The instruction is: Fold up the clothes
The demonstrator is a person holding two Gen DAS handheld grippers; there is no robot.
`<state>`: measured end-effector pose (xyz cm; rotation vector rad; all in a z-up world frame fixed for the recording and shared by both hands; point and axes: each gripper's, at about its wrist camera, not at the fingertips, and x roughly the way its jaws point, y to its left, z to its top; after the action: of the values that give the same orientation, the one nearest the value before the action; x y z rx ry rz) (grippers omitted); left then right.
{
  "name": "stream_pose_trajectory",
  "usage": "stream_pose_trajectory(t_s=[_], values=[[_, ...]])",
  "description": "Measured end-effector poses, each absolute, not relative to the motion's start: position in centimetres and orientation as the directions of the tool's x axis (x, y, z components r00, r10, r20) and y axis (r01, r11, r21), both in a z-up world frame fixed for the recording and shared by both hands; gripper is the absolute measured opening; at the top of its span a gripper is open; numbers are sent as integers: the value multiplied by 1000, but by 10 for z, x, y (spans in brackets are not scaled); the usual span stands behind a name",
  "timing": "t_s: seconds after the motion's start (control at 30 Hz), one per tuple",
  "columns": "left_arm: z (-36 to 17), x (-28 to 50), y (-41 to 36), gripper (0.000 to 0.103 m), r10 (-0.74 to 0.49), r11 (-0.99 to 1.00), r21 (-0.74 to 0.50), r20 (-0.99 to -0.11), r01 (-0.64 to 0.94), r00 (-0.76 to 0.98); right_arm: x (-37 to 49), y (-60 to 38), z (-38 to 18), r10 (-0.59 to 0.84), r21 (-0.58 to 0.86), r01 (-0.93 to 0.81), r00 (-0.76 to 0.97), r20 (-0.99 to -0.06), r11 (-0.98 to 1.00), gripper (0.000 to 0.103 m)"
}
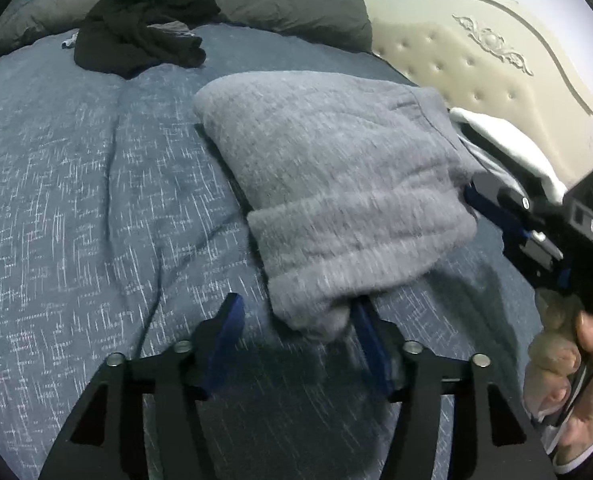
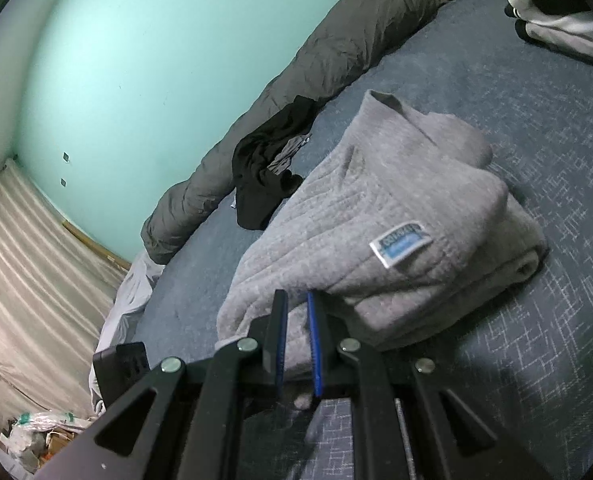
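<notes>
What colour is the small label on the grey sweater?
The label is blue with a white border, clearest in the right wrist view.

left and right hand-held grippers, each seen along its own fingers.
left hand-held gripper (image 1: 296,316): jaws spread wide, blue-padded fingers (image 1: 226,340) well apart, the right-side finger's tip touching the edge of the grey garment (image 1: 336,184). right hand-held gripper (image 2: 297,304): jaws drawn close with a narrow gap between the blue pads, garment fabric at their tips; whether cloth is pinched cannot be told. in the left wrist view it enters from the right, held at its grip by the person's hand (image 1: 568,372), fingers curled around the handle.
</notes>
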<state>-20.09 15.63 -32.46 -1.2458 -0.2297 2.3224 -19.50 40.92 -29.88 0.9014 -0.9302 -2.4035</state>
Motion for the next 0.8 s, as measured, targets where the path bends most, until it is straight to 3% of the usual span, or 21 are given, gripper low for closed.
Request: stream_pose_trajectory(t_s=[0.2,0.53,0.6,0.63,0.8], values=[[-336,-211,151,74,502,-864,-406,-742,-298,-445,-195,413,-299,-573,719,134,-709,-411,-682,11],[-315,-193,127,75,471,-881,-381,-759,-280,-449,-188,410,-289,-590,695,180,-695,-411,-696,11],[-306,-185,113,76,449,-893,-362,-762,-269,-466,-183,400,-283,-598,672,207,-680,-424,-711,31],[-302,-183,106,77,431,-902,-344,-764,-261,-481,-181,396,-281,-602,660,221,-672,-431,-718,35],[-289,-182,76,80,404,-914,-338,-749,-222,-525,-164,362,-276,-587,572,266,-636,-501,-776,37]])
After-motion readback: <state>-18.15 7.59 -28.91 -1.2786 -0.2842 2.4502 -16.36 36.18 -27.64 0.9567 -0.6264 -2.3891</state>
